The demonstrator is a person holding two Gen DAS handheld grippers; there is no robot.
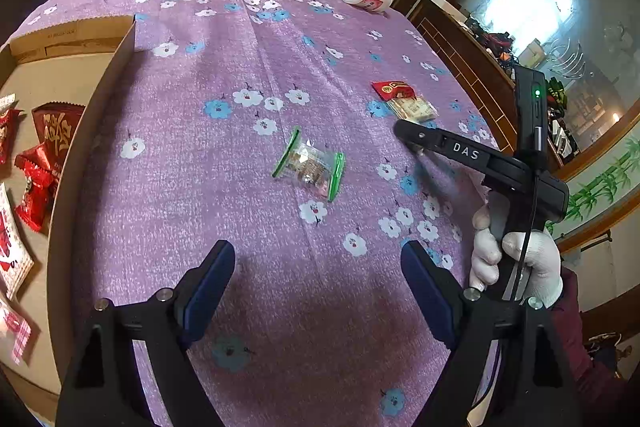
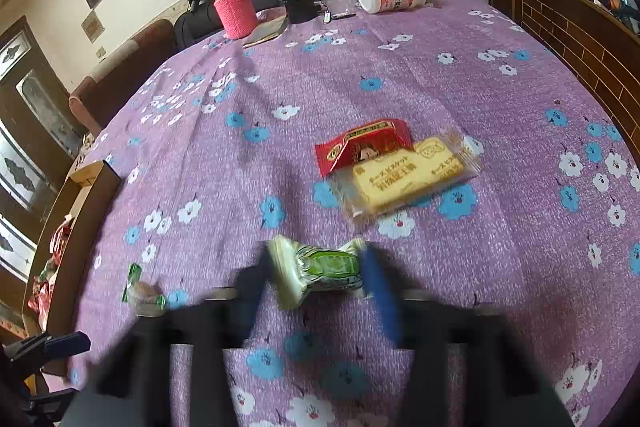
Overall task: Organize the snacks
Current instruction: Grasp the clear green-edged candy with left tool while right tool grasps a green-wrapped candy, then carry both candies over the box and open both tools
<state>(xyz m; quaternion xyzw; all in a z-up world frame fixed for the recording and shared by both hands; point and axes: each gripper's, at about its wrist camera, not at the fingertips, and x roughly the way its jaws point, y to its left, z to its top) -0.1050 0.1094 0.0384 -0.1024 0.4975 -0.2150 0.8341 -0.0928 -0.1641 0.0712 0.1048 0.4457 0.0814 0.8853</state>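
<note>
your right gripper (image 2: 320,277) has its jaws narrowed around a green-and-white wrapped candy (image 2: 324,269), crosswise between the blue pads, its twisted ends at the pads. that view is smeared with motion, so i judge it gripped rather than merely framed, but you should not trust the hold yet. the risk from here: the wrapper is slick and soft, the pads meet its crinkled ends rather than its firm middle, and a quick swing toward the cardboard box (image 1: 96,99) could let it squirt out or twist free onto the desk (image 1: 280,59).

relative to that candy, the red packet (image 2: 360,145) and the yellow biscuit pack (image 2: 404,179) lie just beyond it, overlapping each other. the clear snack with green ends (image 1: 308,165) sits off to its left, between it and the box. red snack bags (image 1: 36,187) already lie in the box.

your left gripper (image 1: 318,295) hangs with its jaws wide, nothing between them, above the cloth on the near side of the clear snack. if you carry the candy across, the two tools could cross paths there, so keep the left one out of the way.
</note>
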